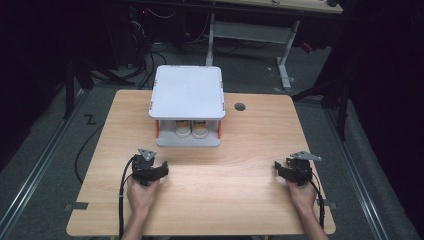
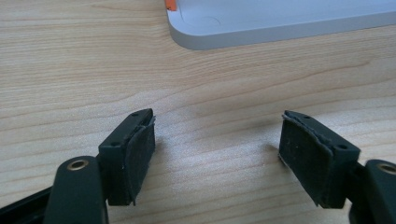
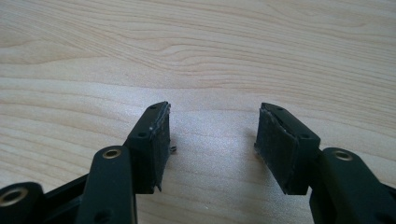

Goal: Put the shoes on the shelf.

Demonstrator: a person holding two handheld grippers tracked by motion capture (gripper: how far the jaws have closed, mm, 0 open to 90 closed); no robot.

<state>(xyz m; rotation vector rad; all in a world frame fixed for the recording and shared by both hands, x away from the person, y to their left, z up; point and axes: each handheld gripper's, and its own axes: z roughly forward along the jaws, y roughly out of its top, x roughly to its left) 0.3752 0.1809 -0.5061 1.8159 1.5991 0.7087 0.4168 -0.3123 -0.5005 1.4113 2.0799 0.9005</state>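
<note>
A small white two-tier rack [image 1: 187, 92] with orange posts stands at the back middle of the wooden table [image 1: 240, 195]. A pair of small shoes [image 1: 191, 129] sits on its lower shelf. My left gripper [image 1: 150, 169] rests on the table in front of the rack's left side, open and holding nothing. The rack's white base corner [image 2: 261, 25] lies just ahead of the left gripper [image 2: 217, 140]. My right gripper [image 1: 292, 169] rests near the table's right edge, also open with nothing between its pads [image 3: 212, 140].
A round cable hole [image 1: 240, 106] lies in the table right of the rack. Beyond the table are a desk frame [image 1: 285, 55] and cables on a dark floor. Bare wood stretches between the two grippers.
</note>
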